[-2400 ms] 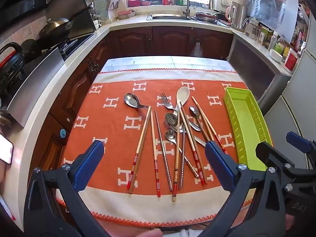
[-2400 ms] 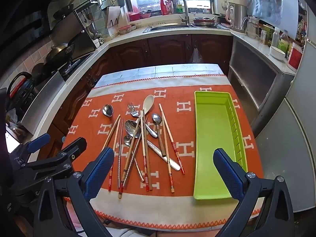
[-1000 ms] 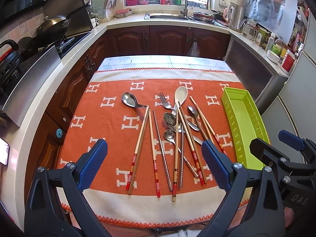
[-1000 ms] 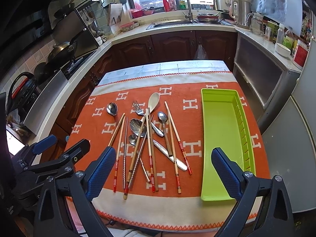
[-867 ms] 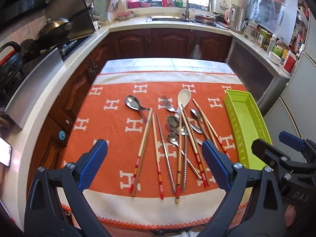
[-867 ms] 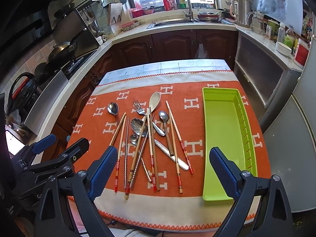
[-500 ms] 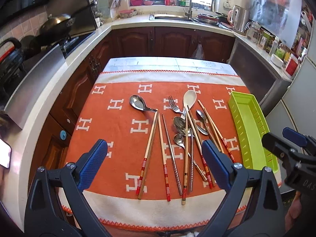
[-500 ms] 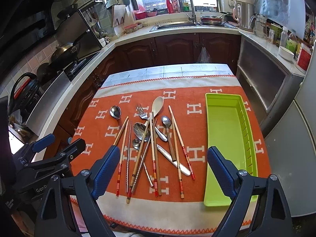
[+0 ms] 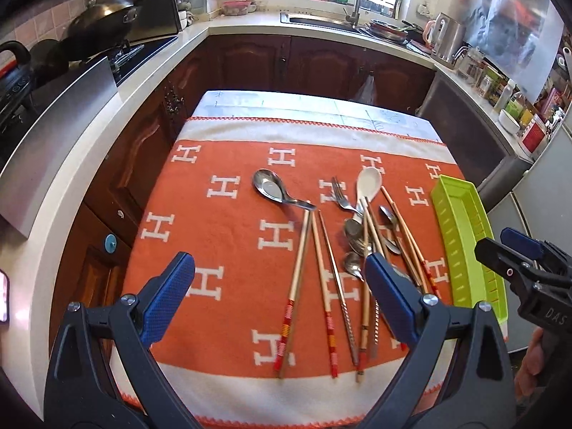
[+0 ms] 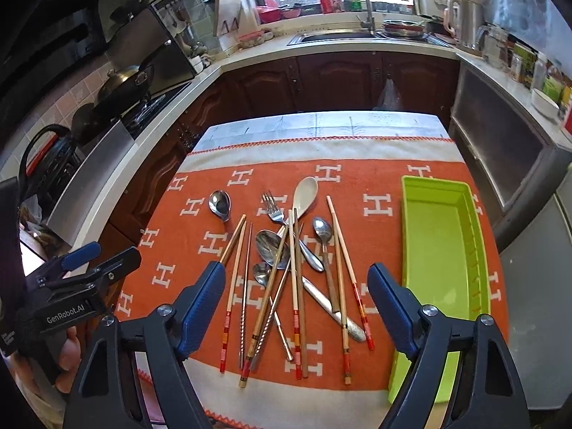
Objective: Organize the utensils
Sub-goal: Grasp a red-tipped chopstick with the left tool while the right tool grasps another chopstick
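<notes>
A loose pile of wooden and metal chopsticks [image 10: 295, 286], steel spoons, a fork [image 10: 273, 209], a knife [image 10: 332, 307] and a white spoon [image 10: 305, 193] lies on the orange cloth [image 10: 186, 250]. A steel soup spoon [image 10: 220, 202] sits apart on the left. The empty green tray [image 10: 443, 250] lies to the right of the pile. My right gripper [image 10: 295, 273] hovers over the near ends of the pile, its jaws closing with nothing pressed between them. My left gripper [image 9: 277, 271] hangs open above the cloth, left of the pile [image 9: 361, 250], holding nothing.
The table is ringed by kitchen counters: a stove with a wok [image 9: 103, 14] on the left, a sink [image 10: 332, 35] at the back, jars and a kettle [image 10: 464, 18] on the right. A fridge [image 10: 543, 286] stands close beside the tray.
Both grippers have moved in closer over the cloth. In the left wrist view the pile now lies further right. The right gripper's jaws have narrowed.
</notes>
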Demonstrator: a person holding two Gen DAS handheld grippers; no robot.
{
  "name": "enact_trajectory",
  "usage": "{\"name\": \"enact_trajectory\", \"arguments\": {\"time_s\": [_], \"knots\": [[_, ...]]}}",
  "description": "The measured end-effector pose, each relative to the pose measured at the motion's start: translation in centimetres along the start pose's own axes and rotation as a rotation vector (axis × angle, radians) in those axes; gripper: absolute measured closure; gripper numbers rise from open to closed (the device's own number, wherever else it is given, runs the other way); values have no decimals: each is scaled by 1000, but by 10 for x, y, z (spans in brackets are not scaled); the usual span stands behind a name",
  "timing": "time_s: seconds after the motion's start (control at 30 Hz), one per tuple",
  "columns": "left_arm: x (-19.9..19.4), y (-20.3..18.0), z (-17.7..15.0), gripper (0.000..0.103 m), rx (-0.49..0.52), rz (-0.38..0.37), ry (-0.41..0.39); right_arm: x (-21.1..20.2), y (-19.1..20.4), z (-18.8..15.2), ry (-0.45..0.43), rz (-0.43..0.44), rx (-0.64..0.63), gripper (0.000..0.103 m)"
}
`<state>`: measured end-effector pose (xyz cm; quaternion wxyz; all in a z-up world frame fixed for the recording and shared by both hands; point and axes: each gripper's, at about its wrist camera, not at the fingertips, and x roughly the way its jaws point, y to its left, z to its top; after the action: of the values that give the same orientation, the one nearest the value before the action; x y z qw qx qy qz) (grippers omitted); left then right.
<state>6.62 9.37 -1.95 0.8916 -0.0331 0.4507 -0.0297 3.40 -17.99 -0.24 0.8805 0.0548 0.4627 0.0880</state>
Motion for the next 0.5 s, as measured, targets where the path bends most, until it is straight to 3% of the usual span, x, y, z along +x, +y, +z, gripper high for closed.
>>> {"name": "enact_trajectory", "arguments": {"time_s": [0.23,0.3,0.5], "knots": [[27,18,15,30,13,-31,26,44,20,23,69,65,-23,33],[35,21,15,34,24,-43,35,56,24,27,88,88,-29,41],[72,20,-4,64,71,-115,134,104,44,22,171,183,-30,63]]}}
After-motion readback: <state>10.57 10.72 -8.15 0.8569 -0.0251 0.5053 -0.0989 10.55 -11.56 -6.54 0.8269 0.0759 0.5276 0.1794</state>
